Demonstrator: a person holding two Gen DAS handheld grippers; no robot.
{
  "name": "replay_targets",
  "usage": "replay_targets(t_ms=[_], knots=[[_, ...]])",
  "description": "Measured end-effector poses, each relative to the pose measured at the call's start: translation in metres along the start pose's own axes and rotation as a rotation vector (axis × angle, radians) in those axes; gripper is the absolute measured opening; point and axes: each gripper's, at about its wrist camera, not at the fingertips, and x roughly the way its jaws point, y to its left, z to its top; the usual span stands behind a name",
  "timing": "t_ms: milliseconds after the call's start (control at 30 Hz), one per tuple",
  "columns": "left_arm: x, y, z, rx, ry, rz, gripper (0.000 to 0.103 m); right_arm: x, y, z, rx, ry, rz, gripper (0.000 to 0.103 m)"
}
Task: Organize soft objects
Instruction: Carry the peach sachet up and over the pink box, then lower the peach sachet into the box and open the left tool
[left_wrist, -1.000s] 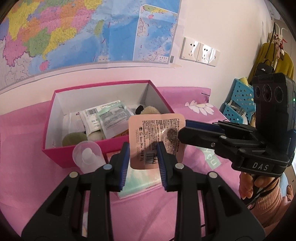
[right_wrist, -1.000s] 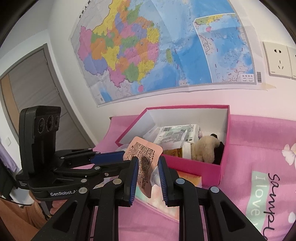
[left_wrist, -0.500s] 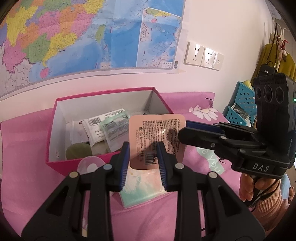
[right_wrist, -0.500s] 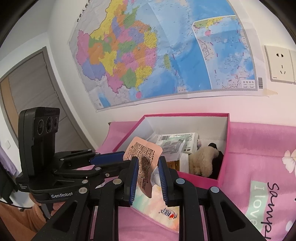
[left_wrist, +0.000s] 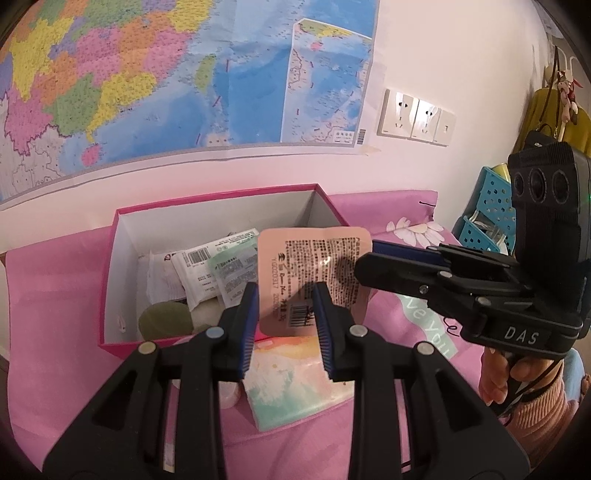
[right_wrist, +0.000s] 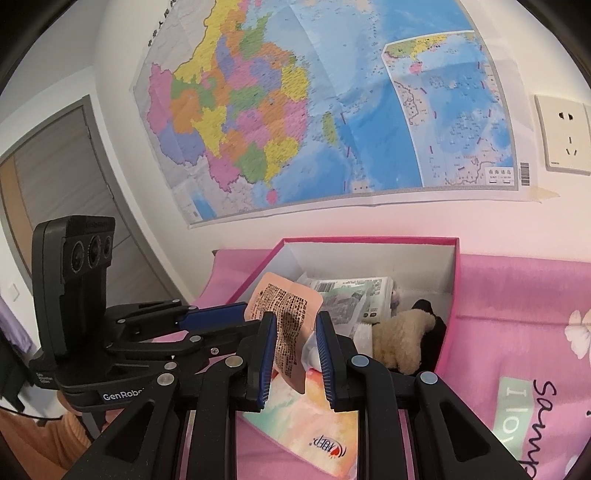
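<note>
"DAS" stands in white on the black body of the right claw (left_wrist: 364, 267); "GenRobo" shows on the black left claw (right_wrist: 218, 319). The pink printed bedsheet (right_wrist: 532, 406) reads "I love". The peach foil sachet (left_wrist: 314, 277) carries small print, unreadable.

**Pink-covered surface with a box and a pack on it**

A pink cloth (left_wrist: 55, 295) covers the whole surface, which runs right up to the wall under the map. Whether it is a bed or a table underneath, I cannot tell. The cloth carries white daisy prints (left_wrist: 413, 230) toward the right and a pale green patch with dark handwritten lettering (right_wrist: 524, 417). Standing directly on it, close to the wall, is an open pink box (left_wrist: 114, 280) with white inner walls. Just in front of the box lies a flat pastel pack (left_wrist: 291, 380), in orange, white and mint, flat on the cloth, its corner near the box's front wall.
</note>
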Motion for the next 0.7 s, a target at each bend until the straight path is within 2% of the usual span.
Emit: replay_targets(t_ms=[700], knots=[[0.022, 0.019, 0.017, -0.032, 0.029, 0.055, 0.031, 0.033, -0.014, 0.019, 0.039, 0.008, -0.005, 0.022]])
